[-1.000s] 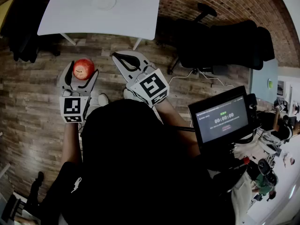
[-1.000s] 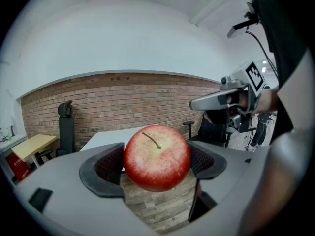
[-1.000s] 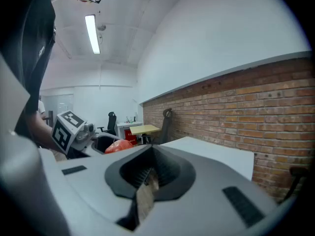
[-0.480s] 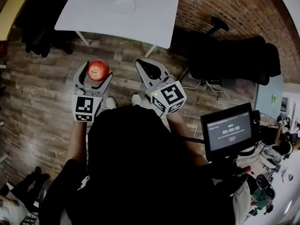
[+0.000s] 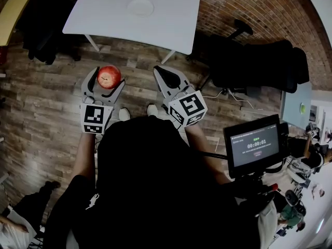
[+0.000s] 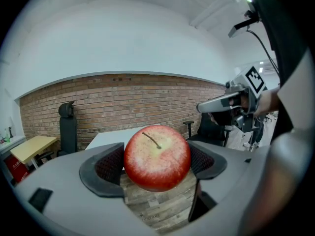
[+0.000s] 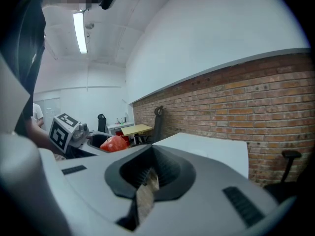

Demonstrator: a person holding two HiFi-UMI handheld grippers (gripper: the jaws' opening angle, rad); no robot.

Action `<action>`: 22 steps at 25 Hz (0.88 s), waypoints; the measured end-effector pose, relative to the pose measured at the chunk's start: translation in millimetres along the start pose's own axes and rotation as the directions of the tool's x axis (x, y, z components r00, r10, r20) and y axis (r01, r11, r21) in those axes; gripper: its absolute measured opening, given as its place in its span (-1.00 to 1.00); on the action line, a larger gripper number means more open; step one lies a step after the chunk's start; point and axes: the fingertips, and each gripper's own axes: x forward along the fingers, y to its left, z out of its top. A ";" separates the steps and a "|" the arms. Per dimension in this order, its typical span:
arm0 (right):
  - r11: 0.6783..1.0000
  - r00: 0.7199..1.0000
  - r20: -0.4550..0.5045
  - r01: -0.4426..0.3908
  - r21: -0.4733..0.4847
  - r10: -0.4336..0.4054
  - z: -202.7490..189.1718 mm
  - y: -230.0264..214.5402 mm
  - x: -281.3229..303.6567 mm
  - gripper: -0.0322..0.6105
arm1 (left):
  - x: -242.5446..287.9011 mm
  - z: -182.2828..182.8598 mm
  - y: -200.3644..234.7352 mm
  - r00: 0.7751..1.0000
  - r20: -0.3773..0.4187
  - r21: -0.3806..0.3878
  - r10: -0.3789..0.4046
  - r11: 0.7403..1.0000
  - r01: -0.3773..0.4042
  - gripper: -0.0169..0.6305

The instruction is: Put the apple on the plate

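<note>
Apple [image 6: 157, 157]: red, stem up, sits btwn the pads of your L gripper [image 5: 106, 78]. One pad presses on each side, and the jaws are spread wide around it. It's held in the air over the wood floor [image 5: 41, 102], resting on nothing else.

Plate [image 5: 140, 7]: white, lies on the white table [image 5: 171, 19], toward the table's far side and well apart from the apple. The table is ahead of both grippers w/ floor btwn.

Your R gripper [image 5: 167, 75] is beside the L one, near but not touching, and points toward the table. Its jaws are drawn together to a thin slit w/ nothing in them; only floor shows thru the gap. In the R gripper view the apple shows off to the left, in the L gripper.

Brick wall [image 5: 244, 4] runs behind the table. Black office chair [image 5: 249, 56] stands to the table's right. Small screen [image 5: 256, 145] w/ a timer is at your right side.
</note>
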 end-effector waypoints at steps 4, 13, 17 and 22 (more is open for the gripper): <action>1.000 1.000 0.000 0.008 -0.003 -0.008 6.7 2.2 6.5 -0.89 | 0.1 3.4 6.0 1.000 0.001 0.009 -0.014 1.000 0.014 0.30; 0.998 0.999 -0.006 0.051 -0.023 -0.051 1.8 29.6 23.4 -0.89 | -22.5 -15.5 37.2 0.999 0.028 0.006 -0.024 1.000 0.024 0.30; 0.997 0.998 0.000 0.068 -0.030 -0.068 -2.7 49.1 30.2 -0.89 | -38.4 -30.6 47.5 0.999 0.041 0.008 -0.030 1.000 0.030 0.30; 0.998 0.998 -0.008 0.065 -0.025 -0.066 1.8 55.1 36.3 -0.89 | -42.9 -29.8 56.6 0.999 0.033 0.000 -0.027 1.000 0.027 0.30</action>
